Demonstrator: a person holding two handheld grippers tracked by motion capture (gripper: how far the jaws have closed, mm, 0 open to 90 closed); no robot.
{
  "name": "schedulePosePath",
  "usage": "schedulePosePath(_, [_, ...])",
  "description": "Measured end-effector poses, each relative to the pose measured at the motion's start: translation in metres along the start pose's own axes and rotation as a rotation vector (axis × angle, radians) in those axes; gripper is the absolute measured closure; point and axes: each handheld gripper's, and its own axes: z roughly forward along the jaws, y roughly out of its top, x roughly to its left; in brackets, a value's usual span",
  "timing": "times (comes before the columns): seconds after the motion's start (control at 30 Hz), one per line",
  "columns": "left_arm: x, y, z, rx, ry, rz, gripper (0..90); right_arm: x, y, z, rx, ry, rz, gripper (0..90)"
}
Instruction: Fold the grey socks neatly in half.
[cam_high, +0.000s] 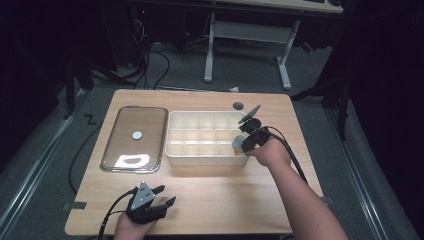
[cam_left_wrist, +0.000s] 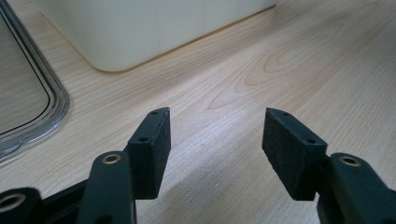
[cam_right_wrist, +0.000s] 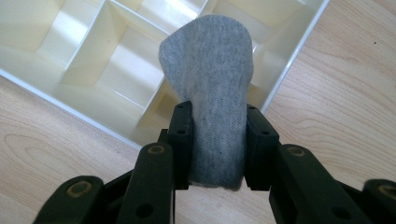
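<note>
A soft grey rolled sock (cam_right_wrist: 210, 88) is squeezed between the two black jaws of the right gripper (cam_right_wrist: 217, 144). It sticks out past the jaws, over the right end of the white box with many little bins (cam_high: 207, 155). In the high view the right gripper (cam_high: 244, 141) is at the box's right edge, with the sock (cam_high: 238, 142) just over the rim.

The box is smooth plastic with thin walls, and it stands in the middle of the pale wood table (cam_high: 210, 200). Just to its left lies a clear lid (cam_high: 134, 138) with round corners.

The left gripper (cam_high: 162, 195) is near the front edge of the table, well apart from the box, with bare wood all around it. Its jaws stand wide open, holding nothing; its flat black pads (cam_left_wrist: 156, 149) look rough.
</note>
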Motion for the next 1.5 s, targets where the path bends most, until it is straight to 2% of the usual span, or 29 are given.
schedulePosePath(0.03, [0.000,0.000,0.000,0.001,0.000,0.000,42.8,-0.001,0.001,0.000,0.001,-0.001,-0.018,69.9])
schedulePosePath(0.17, [0.000,0.000,0.000,0.004,-0.003,0.003,42.8,0.002,0.004,0.002,0.030,-0.012,-0.029,70.6])
schedulePosePath(0.23, [0.000,0.000,0.000,0.005,-0.004,0.005,42.8,0.004,0.007,0.004,0.046,-0.020,-0.049,70.7])
schedulePosePath(0.27, [0.000,0.000,0.000,0.005,-0.004,0.005,42.8,0.005,0.008,0.005,0.058,-0.023,-0.035,70.6])
schedulePosePath(0.37, [0.000,0.000,0.000,0.004,-0.002,0.005,42.8,0.005,0.011,0.010,0.069,-0.027,-0.050,70.8])
schedulePosePath(0.53, [0.001,0.000,0.000,0.006,-0.001,0.004,42.8,0.005,0.013,0.017,0.096,-0.021,-0.038,71.1])
schedulePosePath(0.63, [0.001,0.000,0.000,0.008,-0.003,0.003,42.7,0.004,0.014,0.019,0.099,-0.007,-0.050,71.3])
schedulePosePath(0.77, [0.000,-0.001,0.001,0.009,-0.004,0.007,42.7,0.004,0.013,0.024,0.113,0.008,-0.031,71.4])
schedulePosePath(0.8, [0.000,-0.001,0.001,0.010,-0.004,0.008,42.7,0.003,0.013,0.025,0.112,0.007,-0.044,71.5])
schedulePosePath(1.0, [0.000,-0.001,0.002,0.013,-0.006,0.009,42.7,0.004,0.011,0.032,0.124,0.016,-0.039,71.5])
schedulePosePath(1.13, [0.000,-0.001,0.002,0.013,-0.006,0.007,42.7,0.005,0.011,0.034,0.131,0.015,-0.034,71.7])
schedulePosePath(1.17, [0.000,-0.001,0.002,0.012,-0.006,0.007,42.7,0.003,0.011,0.036,0.126,0.016,-0.058,71.8])
schedulePosePath(1.2, [0.000,-0.001,0.002,0.013,-0.006,0.009,42.8,0.004,0.011,0.036,0.130,0.016,-0.044,71.9])
schedulePosePath(1.5, [0.000,-0.001,0.002,0.014,-0.009,0.010,42.7,0.006,0.011,0.039,0.134,0.007,-0.065,71.5])
